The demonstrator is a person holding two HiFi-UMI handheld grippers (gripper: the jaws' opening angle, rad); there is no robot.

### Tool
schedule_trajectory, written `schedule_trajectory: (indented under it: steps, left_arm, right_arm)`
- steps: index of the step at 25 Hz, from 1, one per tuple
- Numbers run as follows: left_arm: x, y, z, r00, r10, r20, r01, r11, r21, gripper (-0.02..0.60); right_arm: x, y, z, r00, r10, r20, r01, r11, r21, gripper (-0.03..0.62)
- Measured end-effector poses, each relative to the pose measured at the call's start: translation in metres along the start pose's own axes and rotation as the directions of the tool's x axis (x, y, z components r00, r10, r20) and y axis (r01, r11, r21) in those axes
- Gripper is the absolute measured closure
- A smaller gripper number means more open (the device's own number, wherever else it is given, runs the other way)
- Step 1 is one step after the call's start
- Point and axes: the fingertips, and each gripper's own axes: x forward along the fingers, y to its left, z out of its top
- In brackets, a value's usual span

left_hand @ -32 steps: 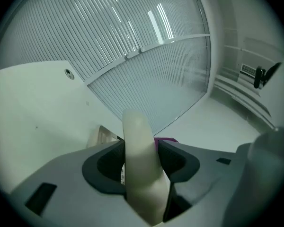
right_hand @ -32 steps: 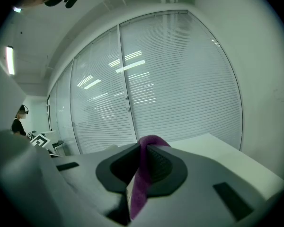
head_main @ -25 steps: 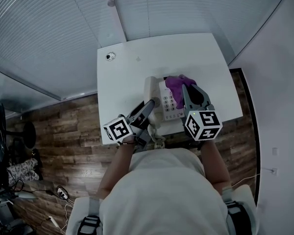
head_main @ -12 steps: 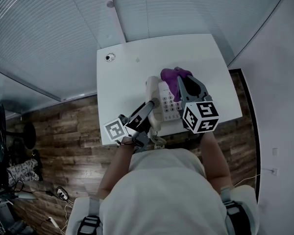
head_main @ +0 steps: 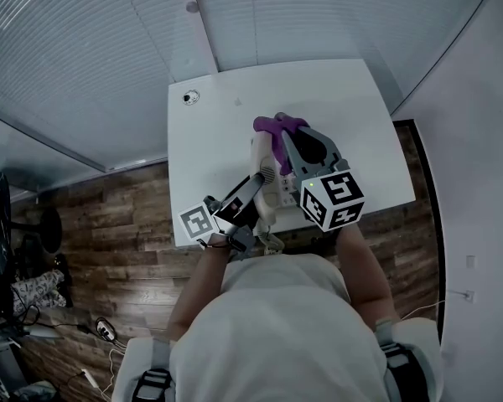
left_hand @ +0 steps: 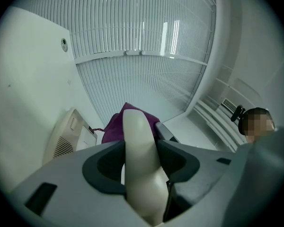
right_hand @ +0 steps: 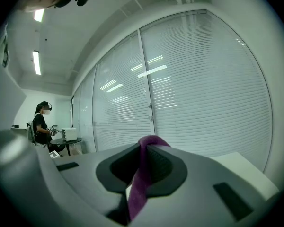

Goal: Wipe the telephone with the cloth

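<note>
Your left gripper [left_hand: 139,148] is clamped on the cream handset [left_hand: 135,126]. Your right gripper [right_hand: 143,162] pinches a thin fold of the purple cloth [right_hand: 138,188]. The telephone [head_main: 277,189] sits at the table's [head_main: 210,124] near edge, with the cloth at its far left end. Risk: sideways wiping pressure twists the handset in the clamp, or the fold slips out. The right gripper view shows no phone, so only the head view gives cloth placement.

Right claw [head_main: 287,139] covers telephone [head_main: 260,153] keypad.

Overhead view looks down; both tool views share cloth [head_main: 273,127].
</note>
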Motion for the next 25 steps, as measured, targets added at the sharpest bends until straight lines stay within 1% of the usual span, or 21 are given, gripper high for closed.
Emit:
schedule_trajectory:
  steps: [6, 13, 19, 25]
  left_arm:
    - [-0.003, -0.003, 0.002, 1.0, -0.004, 0.015, 0.004, 1.0, -0.002, 0.354]
    - [0.001, -0.002, 0.009, 1.0, -0.003, 0.027, 0.003, 1.0, -0.003, 0.354]
    - [0.001, -0.005, 0.01, 0.999, -0.014, 0.035, 0.014, 1.0, -0.005, 0.354]
    - [0.002, -0.006, 0.01, 0.999, -0.011, 0.03, 0.011, 1.0, 0.002, 0.354]
  right_arm:
    - [-0.001, 0.016, -0.004, 0.998, 0.065, -0.012, -0.064, 0.998, 0.009, 0.551]
    - [0.003, 0.026, -0.013, 0.992, 0.117, -0.036, -0.116, 0.993, 0.022, 0.551]
    - [-0.002, 0.037, -0.021, 0.988, 0.147, -0.051, -0.146, 0.989, 0.024, 0.551]
    - [-0.006, 0.04, -0.025, 0.986, 0.159, -0.055, -0.157, 0.987, 0.037, 0.551]
